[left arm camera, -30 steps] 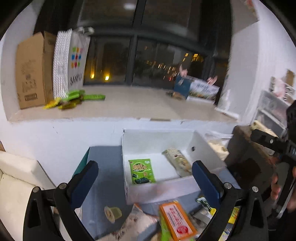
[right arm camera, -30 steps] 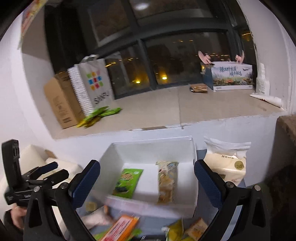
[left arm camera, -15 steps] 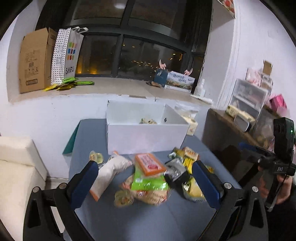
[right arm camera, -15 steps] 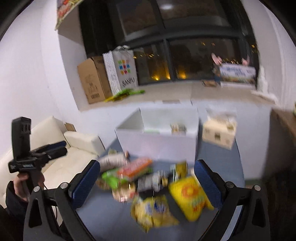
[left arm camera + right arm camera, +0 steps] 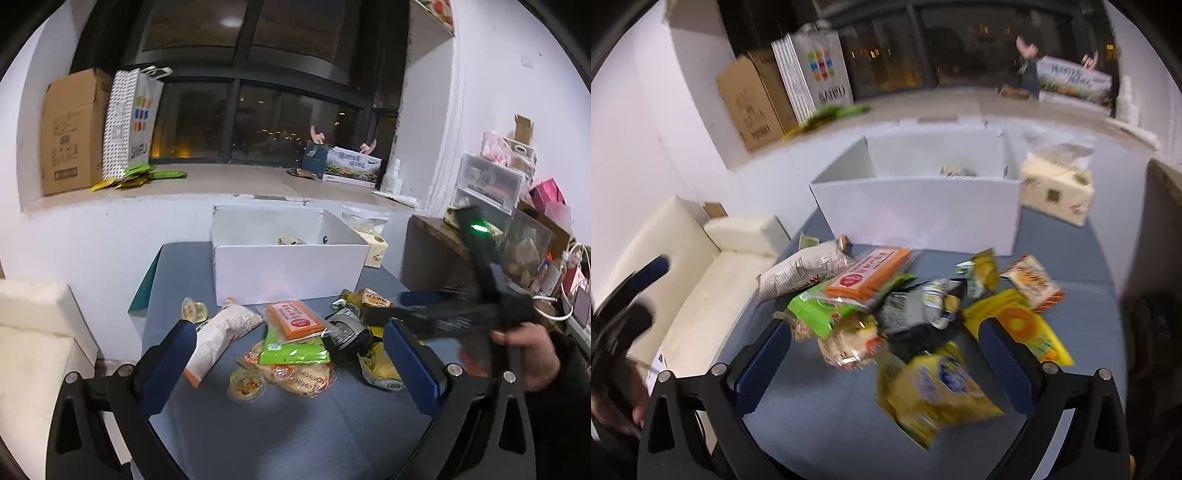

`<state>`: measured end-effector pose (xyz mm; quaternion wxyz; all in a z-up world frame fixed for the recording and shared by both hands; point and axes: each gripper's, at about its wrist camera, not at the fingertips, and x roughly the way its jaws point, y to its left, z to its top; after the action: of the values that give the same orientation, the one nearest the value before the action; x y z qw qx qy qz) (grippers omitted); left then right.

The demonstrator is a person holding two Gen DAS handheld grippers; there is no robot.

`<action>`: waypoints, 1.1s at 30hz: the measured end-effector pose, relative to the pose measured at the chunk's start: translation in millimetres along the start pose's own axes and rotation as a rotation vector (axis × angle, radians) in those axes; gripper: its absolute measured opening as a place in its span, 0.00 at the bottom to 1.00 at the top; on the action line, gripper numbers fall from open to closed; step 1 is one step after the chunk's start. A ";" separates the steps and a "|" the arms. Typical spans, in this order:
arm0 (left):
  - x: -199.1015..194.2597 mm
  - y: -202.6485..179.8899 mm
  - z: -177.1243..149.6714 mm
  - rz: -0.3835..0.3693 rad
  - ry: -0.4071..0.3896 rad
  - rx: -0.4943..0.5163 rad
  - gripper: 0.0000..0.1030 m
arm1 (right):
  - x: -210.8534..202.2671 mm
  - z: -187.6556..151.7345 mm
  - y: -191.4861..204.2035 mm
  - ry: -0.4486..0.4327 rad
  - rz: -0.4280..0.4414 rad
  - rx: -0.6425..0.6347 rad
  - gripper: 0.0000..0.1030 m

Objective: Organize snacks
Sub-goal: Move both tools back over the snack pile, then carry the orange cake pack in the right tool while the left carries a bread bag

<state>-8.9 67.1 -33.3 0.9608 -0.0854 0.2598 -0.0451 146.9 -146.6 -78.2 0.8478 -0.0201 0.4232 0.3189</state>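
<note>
A pile of snack packets lies on the blue table (image 5: 280, 435) in front of a white open box (image 5: 288, 273): an orange packet (image 5: 295, 319) on a green one (image 5: 295, 347), a long white bag (image 5: 218, 334), a grey packet (image 5: 912, 302) and yellow bags (image 5: 934, 391). The box (image 5: 923, 218) holds a snack that barely shows. My left gripper (image 5: 291, 363) is open and empty above the near side of the pile. My right gripper (image 5: 882, 360) is open and empty over the pile; it shows blurred at the right of the left wrist view (image 5: 402, 314).
A tissue pack (image 5: 1056, 195) sits right of the box. A white sofa (image 5: 683, 273) stands left of the table. The windowsill behind holds a cardboard box (image 5: 70, 129), a paper bag (image 5: 129, 122) and green packets (image 5: 136, 177). Shelves with clutter (image 5: 517, 206) stand at right.
Both grippers have pulled back from over the box and now face the snack pile. The right gripper has swung in towards the pile. Both stay open.
</note>
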 end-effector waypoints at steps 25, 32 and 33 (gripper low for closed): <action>1.4 47.8 -39.1 0.031 0.049 -0.070 1.00 | 160.5 49.6 28.0 0.298 -0.183 -0.054 0.59; 39.3 47.7 -32.7 -0.032 0.117 0.015 1.00 | 99.0 50.9 5.2 0.172 -0.048 -0.017 0.58; 51.3 51.2 -30.2 -0.051 0.141 0.035 1.00 | 83.1 50.2 0.5 0.133 -0.005 0.002 0.58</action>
<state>22.1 106.3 -93.8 0.9400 -0.0719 0.3237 -0.0801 218.4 -87.4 -106.6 0.8185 -0.0413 0.4791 0.3144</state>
